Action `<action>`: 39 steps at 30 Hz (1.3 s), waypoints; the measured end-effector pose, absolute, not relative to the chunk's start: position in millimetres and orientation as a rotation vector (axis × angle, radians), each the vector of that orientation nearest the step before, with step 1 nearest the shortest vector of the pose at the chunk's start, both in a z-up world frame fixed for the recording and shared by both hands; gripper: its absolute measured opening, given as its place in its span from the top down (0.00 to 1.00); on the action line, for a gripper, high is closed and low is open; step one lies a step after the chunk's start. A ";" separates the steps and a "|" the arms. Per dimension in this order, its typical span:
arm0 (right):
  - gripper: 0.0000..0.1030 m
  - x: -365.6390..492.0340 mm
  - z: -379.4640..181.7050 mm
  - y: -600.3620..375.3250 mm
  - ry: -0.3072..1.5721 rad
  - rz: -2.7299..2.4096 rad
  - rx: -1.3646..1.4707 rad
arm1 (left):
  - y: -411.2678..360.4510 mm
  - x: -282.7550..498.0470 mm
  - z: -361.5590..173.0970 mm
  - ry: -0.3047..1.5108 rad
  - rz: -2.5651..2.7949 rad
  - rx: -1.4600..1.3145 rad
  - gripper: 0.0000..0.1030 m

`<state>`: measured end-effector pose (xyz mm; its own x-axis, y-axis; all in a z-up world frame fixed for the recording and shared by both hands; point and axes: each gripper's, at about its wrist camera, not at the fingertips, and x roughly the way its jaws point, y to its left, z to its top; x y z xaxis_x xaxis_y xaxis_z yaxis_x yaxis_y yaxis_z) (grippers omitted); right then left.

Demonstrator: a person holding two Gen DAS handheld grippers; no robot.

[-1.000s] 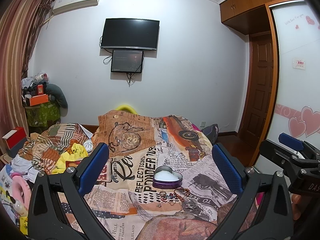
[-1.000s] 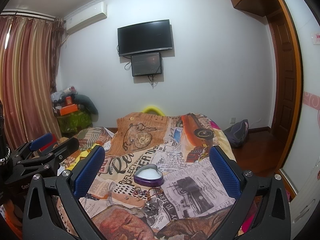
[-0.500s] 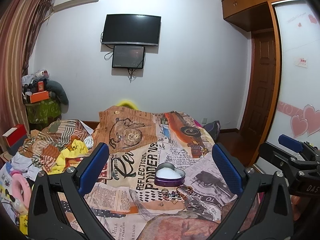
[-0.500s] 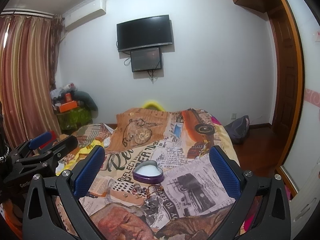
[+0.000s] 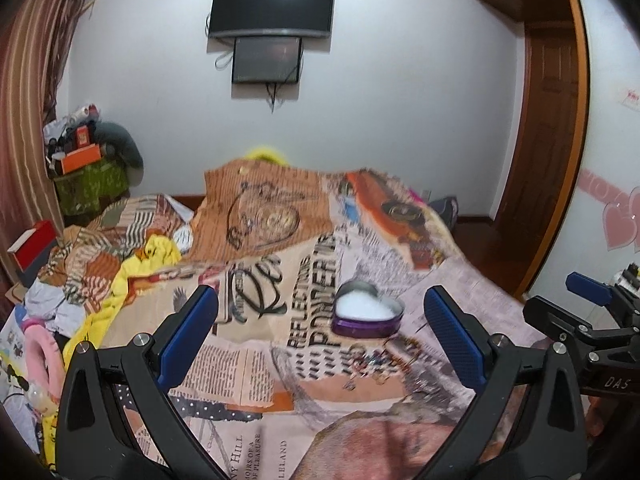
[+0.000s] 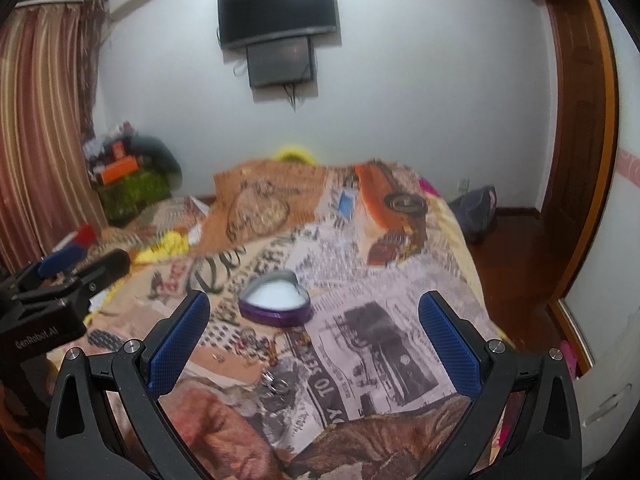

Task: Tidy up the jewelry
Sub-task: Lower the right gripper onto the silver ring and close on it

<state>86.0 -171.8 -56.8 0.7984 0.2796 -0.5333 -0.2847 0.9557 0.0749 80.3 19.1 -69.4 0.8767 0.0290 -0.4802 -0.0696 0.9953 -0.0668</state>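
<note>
A purple heart-shaped box [image 5: 366, 314] [image 6: 276, 302] with a white lining lies open on the newspaper-print bedspread [image 5: 280, 240]. Just in front of it is a small scatter of jewelry [image 5: 376, 360] [image 6: 264, 350], blurred, with some silvery rings [image 6: 278, 386] nearer me. My left gripper [image 5: 320, 340] is open above the bed, the box and jewelry between its blue pads. My right gripper [image 6: 314, 340] is open too, over the same spot. Each gripper shows at the edge of the other's view.
Crumpled yellow and striped clothes [image 5: 132, 264] pile up on the bed's left side, with a red box [image 5: 32, 246] and a cluttered green stand [image 5: 88, 184] beyond. A wooden door [image 5: 548, 140] and bare floor lie to the right. A TV [image 5: 272, 4] hangs on the far wall.
Both grippers have moved forward and tipped down toward the bed, so the box and jewelry look nearer and larger. Both stay open.
</note>
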 end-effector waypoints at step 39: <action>0.77 136.8 -159.1 -125.3 0.962 0.574 -0.130 | 0.2 146.8 -193.0 0.930 -0.194 -0.087 0.79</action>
<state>136.8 -125.3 -159.1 0.4362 0.4036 -0.8043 -0.5158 0.8445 0.1440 146.8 0.2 -193.0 0.5821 -0.2033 -0.7873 0.1287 0.9791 -0.1576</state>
